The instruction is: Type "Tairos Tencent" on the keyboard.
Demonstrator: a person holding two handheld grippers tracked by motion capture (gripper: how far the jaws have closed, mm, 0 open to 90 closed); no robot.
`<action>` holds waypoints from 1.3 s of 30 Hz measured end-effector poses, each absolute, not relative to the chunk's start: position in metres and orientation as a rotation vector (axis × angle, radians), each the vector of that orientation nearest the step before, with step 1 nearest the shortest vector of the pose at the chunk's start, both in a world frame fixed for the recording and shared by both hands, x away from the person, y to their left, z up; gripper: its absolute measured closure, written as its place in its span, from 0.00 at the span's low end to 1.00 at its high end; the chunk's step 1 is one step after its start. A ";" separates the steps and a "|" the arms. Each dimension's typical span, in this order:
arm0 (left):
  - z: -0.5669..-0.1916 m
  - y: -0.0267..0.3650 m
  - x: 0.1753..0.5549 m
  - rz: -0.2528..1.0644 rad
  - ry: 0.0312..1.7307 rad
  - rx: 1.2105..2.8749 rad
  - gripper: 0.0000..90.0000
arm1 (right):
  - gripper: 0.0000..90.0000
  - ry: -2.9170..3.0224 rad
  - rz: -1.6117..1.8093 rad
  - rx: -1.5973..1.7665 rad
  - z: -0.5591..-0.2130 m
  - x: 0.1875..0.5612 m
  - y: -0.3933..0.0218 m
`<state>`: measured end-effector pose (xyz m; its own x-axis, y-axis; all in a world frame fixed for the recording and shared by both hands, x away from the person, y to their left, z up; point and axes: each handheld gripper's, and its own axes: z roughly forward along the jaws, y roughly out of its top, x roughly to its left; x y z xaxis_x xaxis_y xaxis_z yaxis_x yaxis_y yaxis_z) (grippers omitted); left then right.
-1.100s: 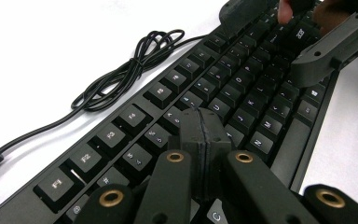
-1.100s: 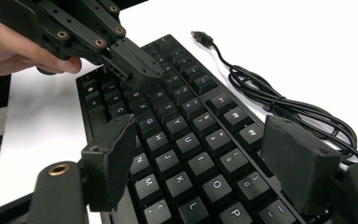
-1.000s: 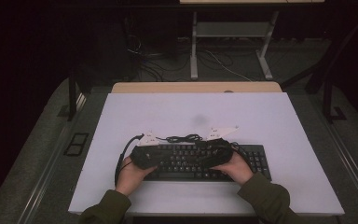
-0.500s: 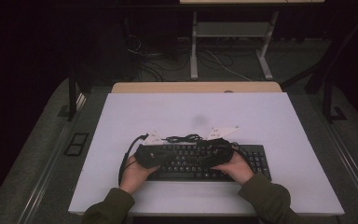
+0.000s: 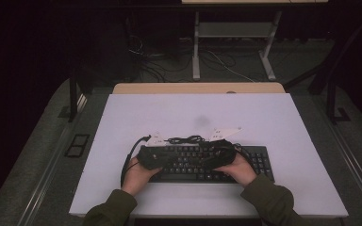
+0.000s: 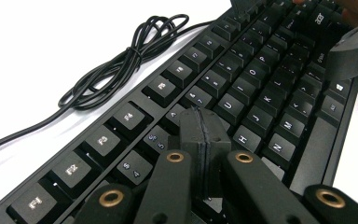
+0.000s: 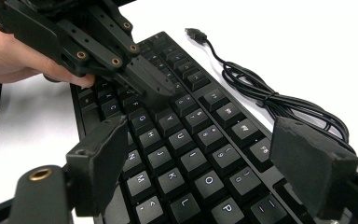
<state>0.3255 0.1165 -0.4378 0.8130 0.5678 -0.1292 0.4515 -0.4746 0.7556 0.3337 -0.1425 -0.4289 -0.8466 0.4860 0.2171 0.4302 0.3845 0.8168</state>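
A black keyboard point(image 5: 259, 162) lies on the white table point(image 5: 193, 108), its cable point(image 5: 185, 139) bundled just behind it. My left gripper point(image 5: 186, 157) is shut, with nothing between its jaws. In the left gripper view its closed tips point(image 6: 200, 126) hang just over the keyboard point(image 6: 247, 88), around the 6 and Y keys. My right gripper point(image 5: 208, 160) is open. In the right gripper view its jaws stand wide over the letter keys point(image 7: 182, 140), and the left gripper point(image 7: 151, 86) points down at the keys beyond them. I cannot tell whether the left tips touch a key.
The coiled cable point(image 7: 270, 100) ends in a USB plug point(image 7: 196, 33) lying loose on the table. A person's hand point(image 7: 9, 51) holds the left gripper. A wooden edge point(image 5: 198, 88) borders the table's far side, with desk legs and floor cables beyond.
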 end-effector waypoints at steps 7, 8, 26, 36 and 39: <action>-0.438 0.117 0.326 0.172 0.743 2.144 0.99 | 0.21 2.564 1.486 0.855 -0.429 0.334 -0.143; -0.437 0.117 0.326 0.179 0.741 2.141 0.99 | 0.21 2.560 1.488 0.850 -0.429 0.334 -0.143; -0.433 0.118 0.323 0.178 0.732 2.131 0.99 | 0.21 2.554 1.497 0.856 -0.427 0.335 -0.145; -0.428 0.124 0.321 0.167 0.726 2.111 0.85 | 0.21 2.551 1.516 0.870 -0.428 0.335 -0.150; -0.425 0.127 0.319 0.166 0.728 2.098 0.79 | 0.21 2.551 1.517 0.863 -0.429 0.335 -0.153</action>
<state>0.3186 0.1275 -0.4254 0.8188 0.5553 -0.1459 0.4368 -0.4376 0.7860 0.3346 -0.1535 -0.4289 -0.8428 0.4853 0.2326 0.4361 0.3627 0.8236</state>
